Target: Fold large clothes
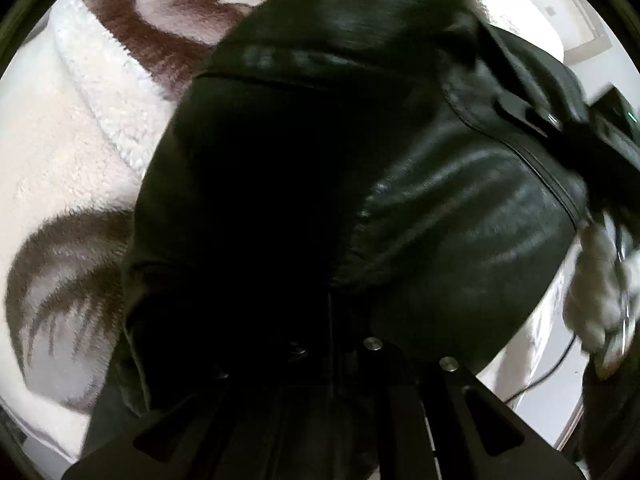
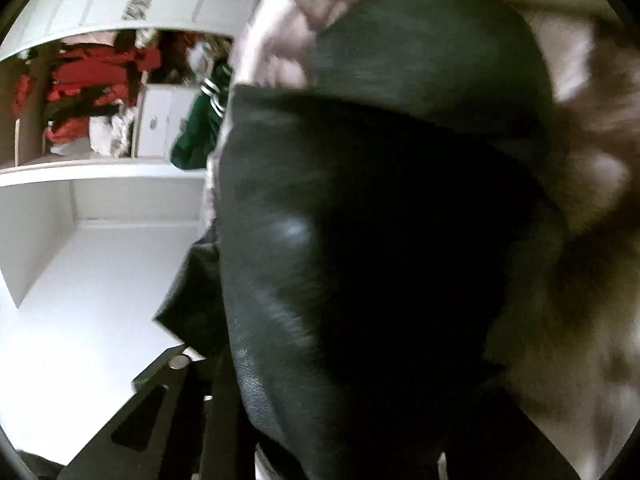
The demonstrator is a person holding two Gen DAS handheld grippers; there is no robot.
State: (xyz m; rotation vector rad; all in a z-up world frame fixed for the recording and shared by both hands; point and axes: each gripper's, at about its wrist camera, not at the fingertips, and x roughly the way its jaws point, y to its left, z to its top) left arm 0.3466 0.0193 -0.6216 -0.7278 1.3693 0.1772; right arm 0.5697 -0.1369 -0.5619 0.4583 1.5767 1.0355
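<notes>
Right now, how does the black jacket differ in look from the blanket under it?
The black jacket is dark, smooth and glossy like leather; the blanket is pale, fluffy and matte. The jacket is one plain colour, while the blanket carries brown feathery patterns. The jacket is bunched up high; the blanket lies spread flat. Both are soft textiles.

Fleece blanket [image 1: 52,184], black leather jacket [image 1: 400,160] on it
</notes>
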